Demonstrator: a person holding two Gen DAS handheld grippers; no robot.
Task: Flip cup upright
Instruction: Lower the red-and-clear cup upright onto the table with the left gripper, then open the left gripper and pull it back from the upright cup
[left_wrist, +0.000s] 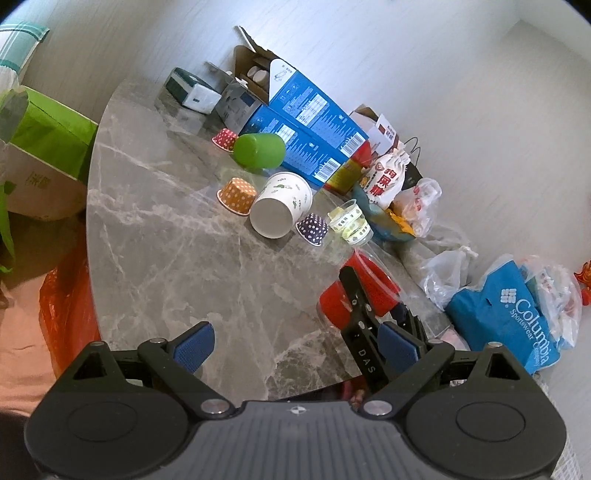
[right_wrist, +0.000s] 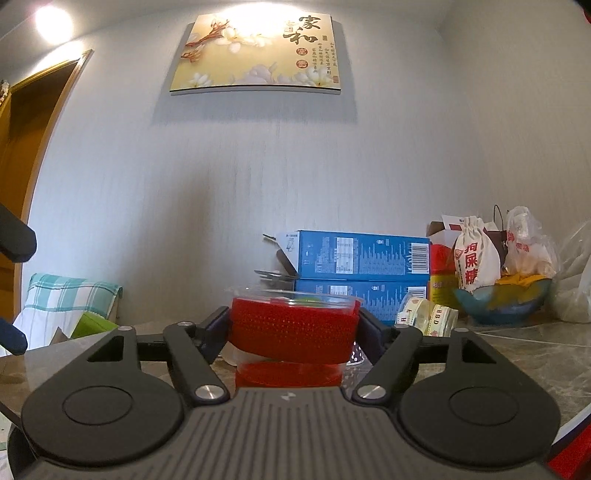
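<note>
A clear plastic cup with a red mesh sleeve (right_wrist: 293, 328) stands upright, rim up, between my right gripper's (right_wrist: 293, 334) fingers, which are shut on its sides just above the grey marble table (left_wrist: 166, 258). In the left wrist view the same red cup (left_wrist: 360, 291) shows at the right with the right gripper's black finger (left_wrist: 360, 317) across it. My left gripper (left_wrist: 295, 349) is open and empty, low over the table's near edge, to the left of the red cup.
Several cups lie on the table: a white paper cup (left_wrist: 279, 210), a green cup (left_wrist: 260, 150), orange (left_wrist: 237, 195), purple (left_wrist: 313, 228) and red (left_wrist: 224, 139) dotted cups, a clear printed cup (left_wrist: 350, 219). Blue boxes (left_wrist: 314, 125), a snack bowl (left_wrist: 384, 218) and bags (left_wrist: 509, 314) line the wall.
</note>
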